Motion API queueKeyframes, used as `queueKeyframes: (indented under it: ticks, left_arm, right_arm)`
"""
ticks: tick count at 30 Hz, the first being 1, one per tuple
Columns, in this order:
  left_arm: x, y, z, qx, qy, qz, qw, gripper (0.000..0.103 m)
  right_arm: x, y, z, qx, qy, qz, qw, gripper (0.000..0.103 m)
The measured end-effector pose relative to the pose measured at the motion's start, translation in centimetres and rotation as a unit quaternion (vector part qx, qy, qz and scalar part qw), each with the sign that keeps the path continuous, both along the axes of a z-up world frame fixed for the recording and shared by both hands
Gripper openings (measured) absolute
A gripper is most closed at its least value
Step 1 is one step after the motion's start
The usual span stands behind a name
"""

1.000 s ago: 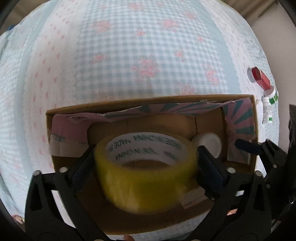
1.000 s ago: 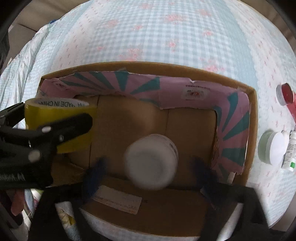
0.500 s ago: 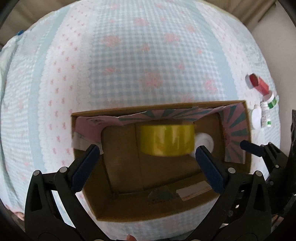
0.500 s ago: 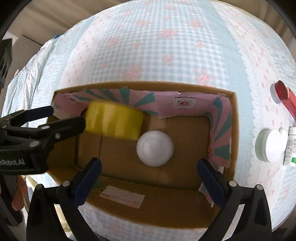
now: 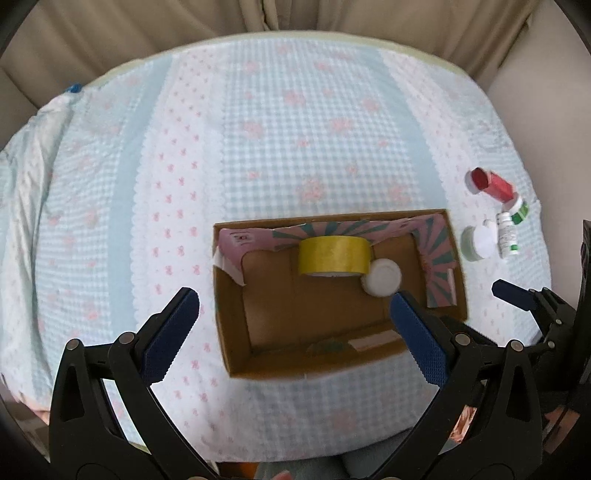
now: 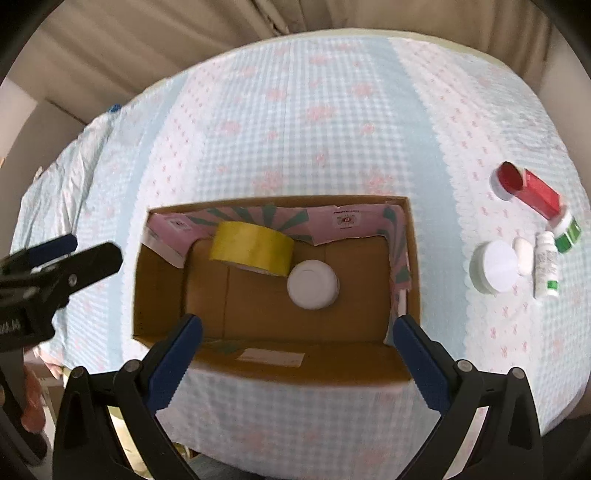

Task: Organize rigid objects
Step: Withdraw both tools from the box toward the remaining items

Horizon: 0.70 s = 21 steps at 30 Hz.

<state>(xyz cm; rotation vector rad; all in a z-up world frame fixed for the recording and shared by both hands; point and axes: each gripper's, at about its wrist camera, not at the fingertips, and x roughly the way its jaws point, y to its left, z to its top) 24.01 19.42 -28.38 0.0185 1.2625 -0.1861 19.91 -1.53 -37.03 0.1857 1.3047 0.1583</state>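
Note:
An open cardboard box (image 5: 236, 339) (image 6: 155, 295) lies on the checked bedspread. Inside, a yellow tape roll (image 5: 334, 255) (image 6: 253, 248) leans against the far pink flap, with a white-lidded jar (image 5: 382, 277) (image 6: 313, 284) beside it. My left gripper (image 5: 295, 314) is open and empty, raised above the box's near left side. My right gripper (image 6: 297, 339) is open and empty above the box's near wall. To the right of the box lie a red tube (image 5: 493, 184) (image 6: 526, 186), a white round jar (image 5: 478, 243) (image 6: 496, 266), a small white bottle (image 5: 508, 234) (image 6: 546, 264) and a green-banded jar (image 5: 519, 208) (image 6: 567, 230).
The bedspread (image 5: 295, 129) stretches far behind and left of the box. Beige curtains (image 5: 258, 18) hang beyond the bed's far edge. The left gripper shows at the left in the right wrist view (image 6: 55, 258); the right gripper's finger (image 5: 517, 293) shows at the right in the left wrist view.
My left gripper let go of the yellow tape roll, which now rests inside the box. Both grippers have pulled back and up from the box.

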Motion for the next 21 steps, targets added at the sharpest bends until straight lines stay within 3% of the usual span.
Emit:
queueKeyframes:
  ticks: [6,11,16,21]
  left_arm:
    - [-1.9,0.1,4.6,0.002,-0.035,-0.013,0.9993,0.103]
    - [-3.1,-1.7,7.8,-0.002,-0.063,-0.022,0.9978,0.103]
    - [-4.6,-5.8,10.1,-0.010,-0.082,-0.028,0.9962,0.103]
    - [-6.4,-12.6,11.4,-0.011,-0.101,-0.026,0.9945,0.103]
  right_arm:
    - [-0.9,0.2,4.2,-0.005,-0.005,-0.012,1.000,0.103]
    - [-2.2,-2.1,7.9,-0.016,-0.021,-0.036,0.999,0.103]
    - [-4.0,-6.4,11.4,-0.031,-0.056,-0.063,0.996,0.103]
    - [-5.7,-14.0,12.9,-0.018,-0.066,-0.101,0.993,0.103]
